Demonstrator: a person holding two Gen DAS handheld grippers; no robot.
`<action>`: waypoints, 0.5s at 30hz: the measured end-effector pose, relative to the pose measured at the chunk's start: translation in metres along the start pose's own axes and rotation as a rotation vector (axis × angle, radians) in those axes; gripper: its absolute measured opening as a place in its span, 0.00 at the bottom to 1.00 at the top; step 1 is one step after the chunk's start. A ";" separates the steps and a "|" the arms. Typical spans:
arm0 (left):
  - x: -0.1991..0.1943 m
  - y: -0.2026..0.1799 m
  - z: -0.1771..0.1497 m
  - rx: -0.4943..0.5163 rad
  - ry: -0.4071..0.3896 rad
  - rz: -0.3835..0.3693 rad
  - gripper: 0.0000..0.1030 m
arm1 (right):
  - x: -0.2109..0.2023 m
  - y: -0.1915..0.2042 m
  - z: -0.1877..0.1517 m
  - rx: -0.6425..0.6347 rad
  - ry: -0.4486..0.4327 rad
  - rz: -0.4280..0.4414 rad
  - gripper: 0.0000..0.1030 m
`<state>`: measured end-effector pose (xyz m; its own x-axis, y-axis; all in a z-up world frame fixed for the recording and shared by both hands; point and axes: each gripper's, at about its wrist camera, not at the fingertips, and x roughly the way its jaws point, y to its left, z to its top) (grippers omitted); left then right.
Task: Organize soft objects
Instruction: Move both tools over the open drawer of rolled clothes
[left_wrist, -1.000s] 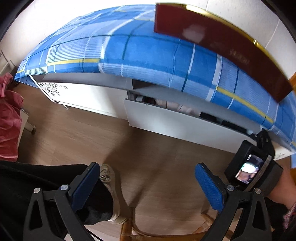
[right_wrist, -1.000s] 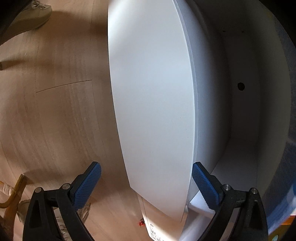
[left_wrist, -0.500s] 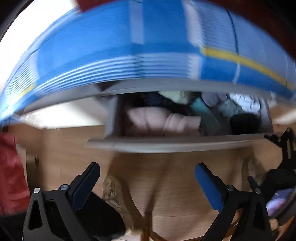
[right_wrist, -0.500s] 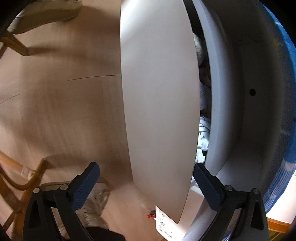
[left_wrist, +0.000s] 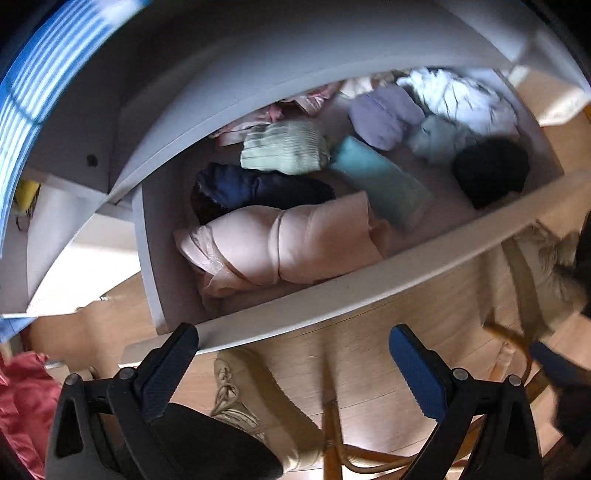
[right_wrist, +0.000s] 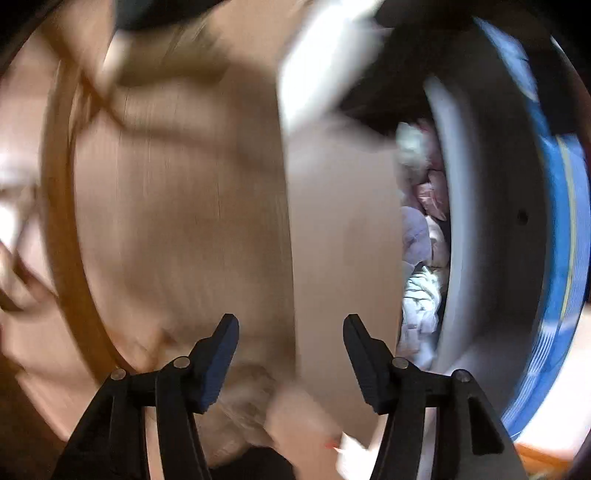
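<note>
Bedroom at home — bed drawer (left_wrist: 332, 306) of folded clothes (left_wrist: 295, 243), checked bedsheet (left_wrist: 33, 85)

drawer (left_wrist: 332, 310): smooth matt white board
pink bundle (left_wrist: 288, 243): soft cloth, faint sheen
green roll (left_wrist: 284, 147): ribbed knit
black ball (left_wrist: 491, 173): fuzzy cloth
floor (left_wrist: 388, 362): smooth wood-look boards
left tongs (left_wrist: 291, 354): blue textured pads, black matt plastic

Drawer (left_wrist: 332, 295) was nearly shut a second ago, now pulled wide out ahead of left gripper (left_wrist: 293, 354), clothes exposed: pink bundle (left_wrist: 295, 243), navy roll (left_wrist: 258, 188), teal piece (left_wrist: 380, 181). Left view went from bed (left_wrist: 33, 92) and floor to down into the drawer. Right gripper (right_wrist: 291, 349) jaws were wide, now closing, nothing between; its view blurred.
</note>
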<state>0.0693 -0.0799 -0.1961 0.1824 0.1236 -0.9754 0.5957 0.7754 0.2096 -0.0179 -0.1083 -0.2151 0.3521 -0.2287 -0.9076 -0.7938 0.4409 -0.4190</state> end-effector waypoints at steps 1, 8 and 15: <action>0.002 -0.001 0.001 0.009 0.003 0.008 1.00 | 0.004 -0.013 -0.002 0.026 0.007 -0.069 0.62; 0.019 0.010 0.010 0.018 0.006 -0.015 1.00 | 0.064 -0.055 -0.009 -0.009 0.176 -0.145 0.65; 0.043 -0.025 -0.014 0.302 0.066 0.145 1.00 | 0.077 -0.029 -0.010 -0.081 0.212 -0.116 0.76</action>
<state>0.0513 -0.0850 -0.2439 0.2374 0.2669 -0.9340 0.7737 0.5295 0.3479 0.0270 -0.1472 -0.2728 0.3379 -0.4542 -0.8243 -0.7946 0.3318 -0.5085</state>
